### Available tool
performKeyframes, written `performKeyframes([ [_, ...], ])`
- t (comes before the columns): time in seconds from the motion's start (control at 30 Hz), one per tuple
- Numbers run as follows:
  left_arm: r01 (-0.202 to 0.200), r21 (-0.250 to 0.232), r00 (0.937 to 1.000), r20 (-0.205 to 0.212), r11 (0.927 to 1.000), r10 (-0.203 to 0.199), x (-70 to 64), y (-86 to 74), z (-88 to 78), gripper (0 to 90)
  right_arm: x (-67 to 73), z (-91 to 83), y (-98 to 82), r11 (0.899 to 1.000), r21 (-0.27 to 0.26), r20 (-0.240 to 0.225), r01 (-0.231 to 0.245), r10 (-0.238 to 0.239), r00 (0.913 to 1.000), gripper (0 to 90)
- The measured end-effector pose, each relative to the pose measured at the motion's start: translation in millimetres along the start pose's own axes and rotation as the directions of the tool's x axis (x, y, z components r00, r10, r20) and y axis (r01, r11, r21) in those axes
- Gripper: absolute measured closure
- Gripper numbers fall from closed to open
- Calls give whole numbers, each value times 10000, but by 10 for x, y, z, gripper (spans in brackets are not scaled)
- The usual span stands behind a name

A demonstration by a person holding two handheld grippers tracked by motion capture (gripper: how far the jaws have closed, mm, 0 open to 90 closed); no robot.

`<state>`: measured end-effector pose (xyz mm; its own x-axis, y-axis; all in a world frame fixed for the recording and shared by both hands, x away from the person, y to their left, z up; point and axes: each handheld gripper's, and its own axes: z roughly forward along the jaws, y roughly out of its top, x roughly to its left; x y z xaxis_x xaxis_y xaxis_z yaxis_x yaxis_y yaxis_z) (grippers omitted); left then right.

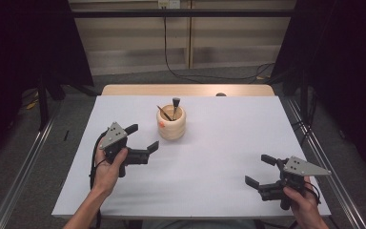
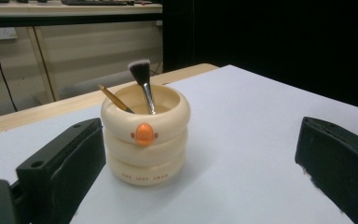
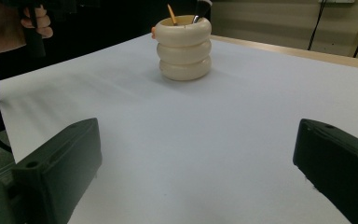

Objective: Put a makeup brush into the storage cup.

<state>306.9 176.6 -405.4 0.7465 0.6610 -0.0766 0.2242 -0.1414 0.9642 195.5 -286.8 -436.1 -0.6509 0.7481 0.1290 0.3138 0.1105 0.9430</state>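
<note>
A cream ringed holder [image 1: 171, 125] with an orange beak stands upright at the table's middle back. Inside it stand a black-bristled makeup brush [image 1: 176, 106] and a thin brown-handled brush [image 1: 164, 113]. My left gripper [image 1: 144, 138] is open to the holder's left, jaws aimed at it and wide apart with nothing between them. The left gripper view has the holder [image 2: 144, 140] close ahead, between the jaws' line of sight, with the makeup brush [image 2: 142, 81]. My right gripper [image 1: 260, 170] hangs open near the front right corner, empty. In the right gripper view the holder [image 3: 185, 46] stands far off.
White sheet [image 1: 209, 157] covers the table, with a strip of wood [image 1: 186, 89] bare at the far edge. Metal rails [image 1: 324, 157] run along both sides. A person's left hand [image 3: 23, 25] with the other gripper appears at the top left of the right gripper view.
</note>
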Motion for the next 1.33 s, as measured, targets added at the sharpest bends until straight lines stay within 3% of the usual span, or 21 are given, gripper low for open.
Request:
performKeyframes([
  [0.1,-27,42,9995,-306,10000,28,-21,-44,-81,8,-3,-5,0,10000,-14,18,-7,7,10000,7],
  [0.23,200,-141,9997,-121,9997,-202,-48,-113,-194,8,-7,-7,-3,10000,-7,75,-35,36,10000,7],
  [0.43,-86,-12,9999,-117,10000,85,-124,-249,-352,12,-6,1,-10,10000,57,103,75,-76,9999,8],
  [0.57,-105,33,9993,-365,9999,106,-138,-334,-490,12,-12,-2,-15,10000,64,203,66,-67,9998,8],
  [0.9,312,-134,9982,-515,9994,-318,-222,-481,-744,12,-15,-7,-14,10000,4,203,52,-52,9998,8],
  [1.07,83,-171,9986,-514,9998,-91,-234,-495,-790,9,-17,-4,-12,10000,26,186,59,-60,9998,9],
  [1.33,82,-124,9992,-385,9999,-87,-254,-523,-794,9,-7,-23,-14,10000,-39,137,47,-46,9999,8],
])
